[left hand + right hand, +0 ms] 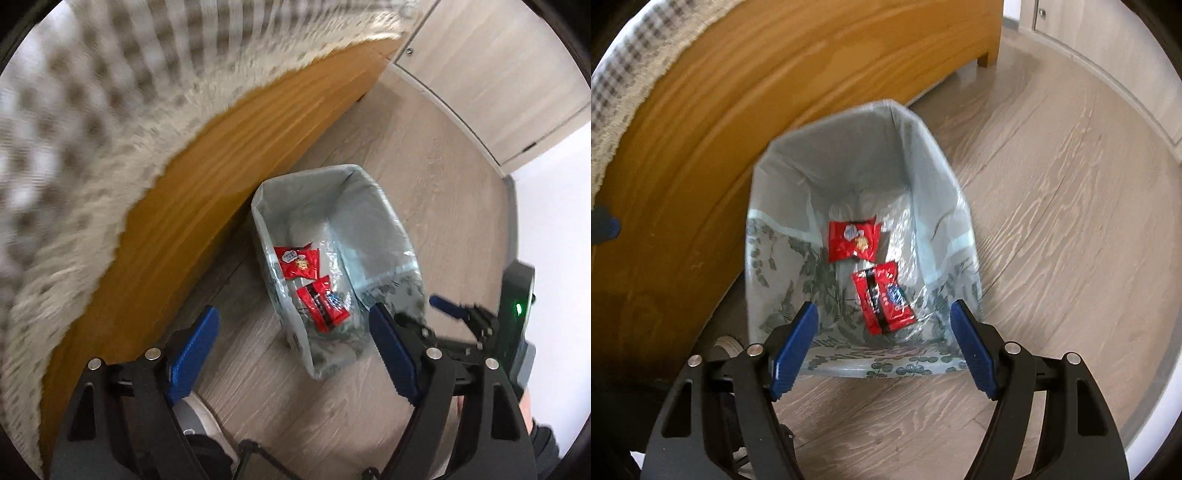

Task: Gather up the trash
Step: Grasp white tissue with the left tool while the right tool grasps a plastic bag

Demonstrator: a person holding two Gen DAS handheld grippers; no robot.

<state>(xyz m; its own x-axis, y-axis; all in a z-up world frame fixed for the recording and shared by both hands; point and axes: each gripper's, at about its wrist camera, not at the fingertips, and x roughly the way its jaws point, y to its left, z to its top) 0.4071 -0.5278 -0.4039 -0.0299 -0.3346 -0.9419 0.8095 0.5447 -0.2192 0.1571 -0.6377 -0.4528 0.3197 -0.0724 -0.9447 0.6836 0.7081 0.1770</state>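
Bin [783, 206]: small floral waste bin w/ clear liner, on wood floor [1052, 221], just beside bed frame [738, 92].
Trash: two red snack wrappers [853, 240] [884, 297] lying inside bin, near bottom.
Left tongs [288, 350]: wide, nothing held, above bin.
Right tongs [882, 347]: wide, nothing held, over bin's near rim.
Handling (judged): wrappers look light, thin, crinkly, slick; prob. best pinched flat across an edge or corner.
Bed: fringed checked blanket [92, 129] hangs over frame.

We see a pale wood-grain floor [1052, 206]; beside it stands an orange-brown wooden bed frame [746, 85], its foot resting on the boards; a checked, fringed blanket [85, 122] hangs over its edge; pale cabinet doors [498, 62] rise beyond.
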